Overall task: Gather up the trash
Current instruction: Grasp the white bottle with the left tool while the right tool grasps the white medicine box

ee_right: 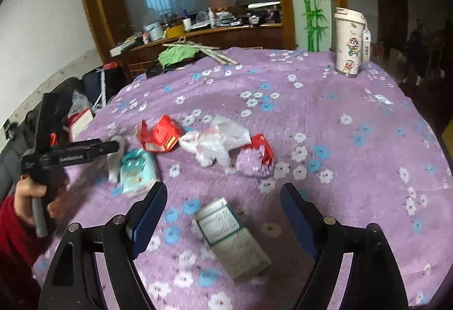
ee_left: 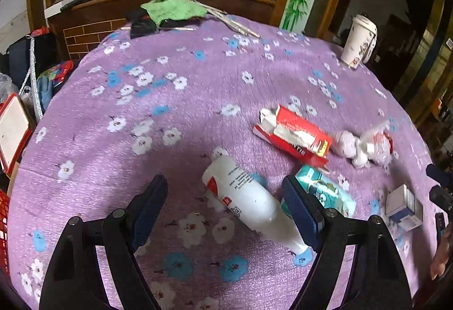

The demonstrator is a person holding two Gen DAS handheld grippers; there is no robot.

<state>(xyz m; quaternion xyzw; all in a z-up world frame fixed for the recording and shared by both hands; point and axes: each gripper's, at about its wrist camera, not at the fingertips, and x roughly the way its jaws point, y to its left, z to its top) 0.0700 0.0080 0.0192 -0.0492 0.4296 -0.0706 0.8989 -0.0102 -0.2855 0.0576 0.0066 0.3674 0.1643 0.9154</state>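
Nothing is gathered yet, as far as I can judge: every piece of trash lies loose on the bench [ee_left: 175, 100] with its purple flowered cloth, and I see no bin or bag for it in either view.

My left tongs [ee_left: 223, 202] are spread wide and hold nothing. The white bottle [ee_left: 246, 197] lies on its side between them, its lower end touching my right-hand finger, so I judge this is the first pick, about to be closed on. Just beside the bottle lies a teal tissue pack [ee_left: 328, 191], and beyond it the torn red carton [ee_left: 297, 134] and a crumpled clear plastic bag [ee_left: 365, 146].

My right tongs [ee_right: 223, 208] are likewise released and empty, and hang over a small grey-green box [ee_right: 232, 236] lying flat between the fingers. Farther off are a red-and-clear wrapper [ee_right: 257, 157] and a small scrap [ee_right: 382, 99] near the far edge.

The tall lidded cup [ee_right: 349, 41] stands upright at the back; I cannot tell whether it counts as trash.

So all of it is left: bottle, box, pack, carton, bag, wrapper.
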